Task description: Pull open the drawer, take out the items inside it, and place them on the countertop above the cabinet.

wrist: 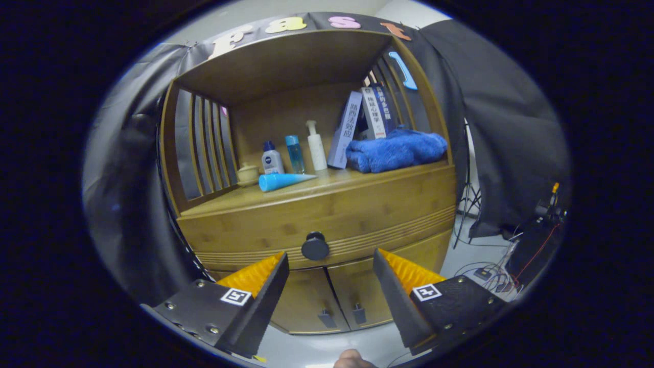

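Gripper (pixel 331 266) faces the cabinet (pixel 317 214) head-on, fingers spread wide apart, nothing between them, touching nothing.

Drawer (pixel 327 217): closed, front flush with the cabinet face. Contents hidden. Dark round knob (pixel 315 246) sits at the lower middle of the drawer front, just beyond the fingertips and in line with the gap between them, slightly nearer the left finger.

Below the drawer: two doors (pixel 332 301), both closed, each with a small dark pull near the centre seam.

Countertop (pixel 327 185) above the drawer, under an open shelf roof with slatted sides. On it, left to right:
- small tan jar (pixel 248 174), far left near the slats
- dark-capped white bottle (pixel 272 158)
- clear blue bottle (pixel 295 154)
- white pump bottle (pixel 316 146)
- blue tube (pixel 284 181) lying on its side in front of the bottles, tip pointing right
- books (pixel 363 125) leaning at the back right
- folded blue towel (pixel 396 149), far right, in front of the books

Right of the cabinet: a stand's legs and loose cables (pixel 490 271) on the floor.

A bit of a hand (pixel 352 361) shows near, below the fingers.
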`<state>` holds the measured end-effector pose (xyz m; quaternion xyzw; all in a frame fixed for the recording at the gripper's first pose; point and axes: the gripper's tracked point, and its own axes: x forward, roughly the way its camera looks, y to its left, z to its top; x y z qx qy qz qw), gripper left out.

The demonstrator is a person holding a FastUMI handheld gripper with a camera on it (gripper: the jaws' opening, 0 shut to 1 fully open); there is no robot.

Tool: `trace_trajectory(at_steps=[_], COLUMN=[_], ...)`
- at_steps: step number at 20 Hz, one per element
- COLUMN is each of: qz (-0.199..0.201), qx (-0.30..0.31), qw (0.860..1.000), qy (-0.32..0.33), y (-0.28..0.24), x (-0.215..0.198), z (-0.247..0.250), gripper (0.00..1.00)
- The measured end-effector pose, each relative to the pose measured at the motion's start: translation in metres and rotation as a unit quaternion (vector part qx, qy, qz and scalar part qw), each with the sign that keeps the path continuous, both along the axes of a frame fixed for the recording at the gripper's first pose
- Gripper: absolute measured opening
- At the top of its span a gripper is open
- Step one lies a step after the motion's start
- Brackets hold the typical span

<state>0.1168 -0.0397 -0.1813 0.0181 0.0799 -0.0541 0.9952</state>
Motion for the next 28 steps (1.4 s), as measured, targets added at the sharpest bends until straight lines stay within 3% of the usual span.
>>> trace_trajectory(at_steps=[7,12,17,21,28], qz=[0.012,0.055,0.069,0.091,0.087], qx=[-0.014,0.005,-0.046,-0.035,-0.035], qw=[0.999,0.997,0.995,0.994,0.992], qy=[-0.039,-0.045,-0.048,-0.058,-0.083], y=[0.006,0.038,0.066,0.088,0.081], x=[-0.050,-0.086,-0.129,-0.160,-0.188], z=[0.086,0.149,0.188,0.213,0.238], gripper=[0.99,0.99,0.99,0.99,0.99])
